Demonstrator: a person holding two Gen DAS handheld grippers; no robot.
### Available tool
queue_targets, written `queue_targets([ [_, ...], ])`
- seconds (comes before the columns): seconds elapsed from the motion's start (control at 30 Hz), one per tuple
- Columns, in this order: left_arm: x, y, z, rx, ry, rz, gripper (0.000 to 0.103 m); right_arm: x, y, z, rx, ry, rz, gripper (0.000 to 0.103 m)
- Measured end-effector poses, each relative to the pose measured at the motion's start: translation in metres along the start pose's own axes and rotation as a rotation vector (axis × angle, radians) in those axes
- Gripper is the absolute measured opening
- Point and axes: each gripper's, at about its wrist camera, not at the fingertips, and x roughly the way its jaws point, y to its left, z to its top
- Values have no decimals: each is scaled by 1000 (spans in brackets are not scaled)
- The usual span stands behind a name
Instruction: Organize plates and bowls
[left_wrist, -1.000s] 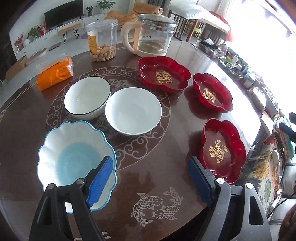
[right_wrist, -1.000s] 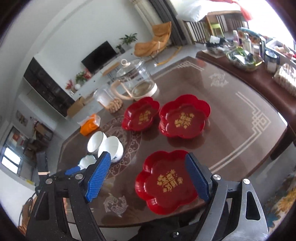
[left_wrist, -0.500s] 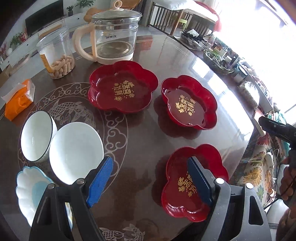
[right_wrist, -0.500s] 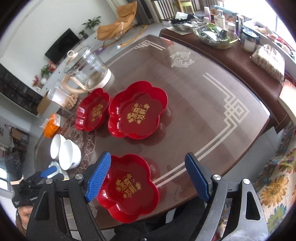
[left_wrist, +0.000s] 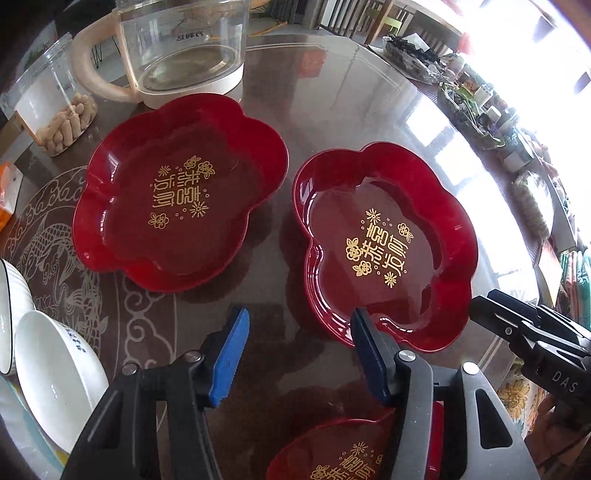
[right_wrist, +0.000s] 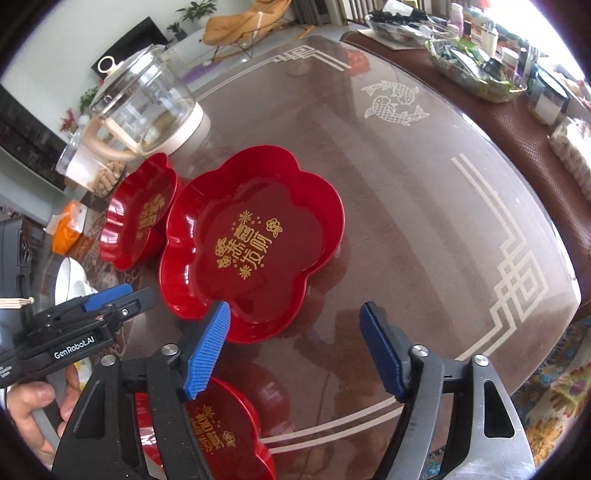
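Three red flower-shaped plates with gold writing lie on the brown round table (right_wrist: 424, 192). The far-left plate (left_wrist: 177, 192) also shows in the right wrist view (right_wrist: 142, 218). The middle plate (left_wrist: 384, 243) also shows in the right wrist view (right_wrist: 255, 236). The near plate (left_wrist: 351, 454) lies under both grippers, also in the right wrist view (right_wrist: 225, 432). My left gripper (left_wrist: 299, 354) is open and empty, at the middle plate's near-left rim. My right gripper (right_wrist: 295, 350) is open and empty, at that plate's near-right rim. White bowls (left_wrist: 51, 373) stand at the left.
A glass kettle (left_wrist: 177, 48) and a clear jar of snacks (left_wrist: 55, 99) stand behind the plates. An orange tissue pack (right_wrist: 68, 229) lies at the far left. A side counter with a cluttered tray (right_wrist: 476, 70) runs along the table's right.
Both grippers moved forward and lower toward the middle red plate. The bowls slid out to the left of the left wrist view. Both stayed open.
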Motion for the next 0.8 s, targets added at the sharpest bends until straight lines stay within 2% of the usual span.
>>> queue_targets([
  [0.07,7,-4,3,6,-7,19,57,13,-4,3,16,20,9,48],
  [0.2,19,-3,8,-13,-17,20,54,31,-11,6,42,33,29,46],
  [0.23,21,-4,9,-13,-24,17,40,34,-14,6,51,33,40,42],
  [0.27,24,-5,10,-4,-23,13,31,38,-16,5,57,37,49,26],
  [0.3,26,-7,9,10,-19,2,17,39,-18,3,63,37,63,14],
  [0.33,27,-9,9,19,-20,-15,11,39,-19,1,66,29,66,13],
  [0.43,21,-12,4,34,-55,-39,10,31,-18,-6,56,-6,39,11],
  [0.5,9,-13,-2,40,-79,-74,10,23,-21,-13,62,-18,52,12],
  [0.7,-57,-23,-36,128,-174,-121,10,-36,-7,-41,15,-95,52,13],
  [0.8,-85,-18,-59,148,-179,-133,10,-69,12,-65,-9,-124,49,14],
])
